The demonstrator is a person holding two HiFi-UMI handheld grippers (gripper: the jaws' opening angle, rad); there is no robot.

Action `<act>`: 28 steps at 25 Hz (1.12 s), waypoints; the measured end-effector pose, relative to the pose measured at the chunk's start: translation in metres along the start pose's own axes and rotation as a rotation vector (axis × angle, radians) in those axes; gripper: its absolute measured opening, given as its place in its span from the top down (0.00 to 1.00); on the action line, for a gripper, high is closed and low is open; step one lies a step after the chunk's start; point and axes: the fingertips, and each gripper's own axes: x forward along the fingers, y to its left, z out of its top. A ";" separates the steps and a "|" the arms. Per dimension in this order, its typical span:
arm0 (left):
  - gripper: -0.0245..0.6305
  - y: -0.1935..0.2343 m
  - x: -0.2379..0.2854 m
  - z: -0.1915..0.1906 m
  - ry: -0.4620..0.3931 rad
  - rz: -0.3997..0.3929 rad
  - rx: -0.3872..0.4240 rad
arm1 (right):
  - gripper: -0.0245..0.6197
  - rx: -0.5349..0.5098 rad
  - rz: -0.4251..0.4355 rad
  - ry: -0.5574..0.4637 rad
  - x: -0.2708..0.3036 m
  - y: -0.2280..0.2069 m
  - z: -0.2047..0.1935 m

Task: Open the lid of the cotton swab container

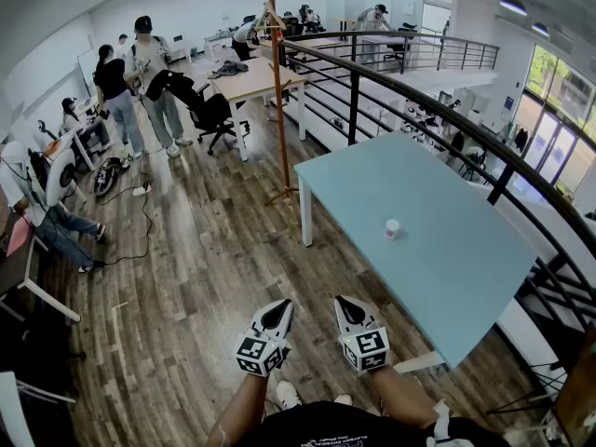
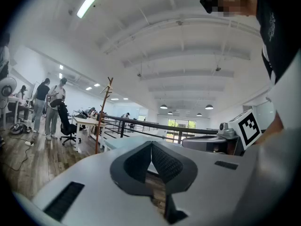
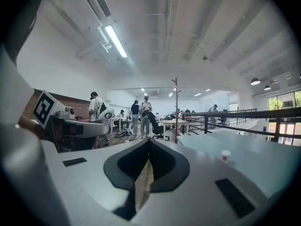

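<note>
Jaws of left gripper (image 1: 277,307) and right gripper (image 1: 347,304) closed, empty; container (image 1: 392,228) likely light, tippy: hold low, pinch top

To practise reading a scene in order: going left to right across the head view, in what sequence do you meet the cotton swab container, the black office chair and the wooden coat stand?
black office chair → wooden coat stand → cotton swab container

An open-plan office on a mezzanine: wood floor (image 1: 196,250), desks (image 1: 256,77) and a swivel chair (image 1: 212,115) at the far left with people (image 1: 154,73) around them, a coat stand (image 1: 277,91), a railing (image 1: 410,91) along the right, and strip lights (image 3: 115,40) overhead.
</note>
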 end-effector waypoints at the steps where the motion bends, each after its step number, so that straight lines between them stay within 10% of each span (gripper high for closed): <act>1: 0.94 -0.001 -0.002 -0.003 0.004 0.002 0.000 | 0.93 -0.002 -0.007 -0.002 -0.003 0.000 0.000; 28: 0.94 0.056 -0.013 0.013 -0.013 -0.043 0.039 | 0.93 0.026 0.033 -0.036 0.059 0.050 0.021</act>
